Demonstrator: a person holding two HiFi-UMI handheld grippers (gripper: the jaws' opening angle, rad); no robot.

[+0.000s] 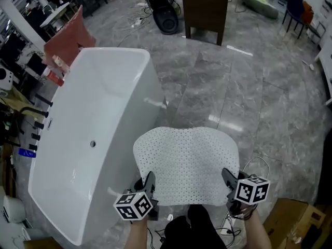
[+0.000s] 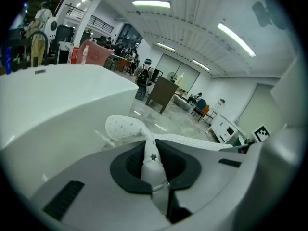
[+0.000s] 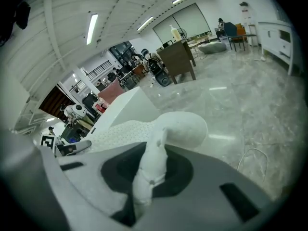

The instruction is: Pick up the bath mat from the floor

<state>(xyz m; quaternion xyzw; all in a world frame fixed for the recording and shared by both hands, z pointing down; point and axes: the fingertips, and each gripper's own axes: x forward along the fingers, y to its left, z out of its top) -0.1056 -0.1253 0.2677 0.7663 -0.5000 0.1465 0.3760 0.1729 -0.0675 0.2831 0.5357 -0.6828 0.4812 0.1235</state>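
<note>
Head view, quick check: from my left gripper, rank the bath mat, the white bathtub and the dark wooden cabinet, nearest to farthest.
1. The bath mat: clamped in the jaws of the left gripper, spreading ahead and to its right.
2. The white bathtub: close on its left, running away up the view.
3. The dark wooden cabinet: far across the floor, at the top of the view.

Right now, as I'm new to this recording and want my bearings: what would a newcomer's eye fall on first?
The white perforated bath mat in the middle of the head view, held spread above the grey floor, with the left gripper and the right gripper each clamped on a near corner. Next, the big white bathtub standing just left of it.
</note>
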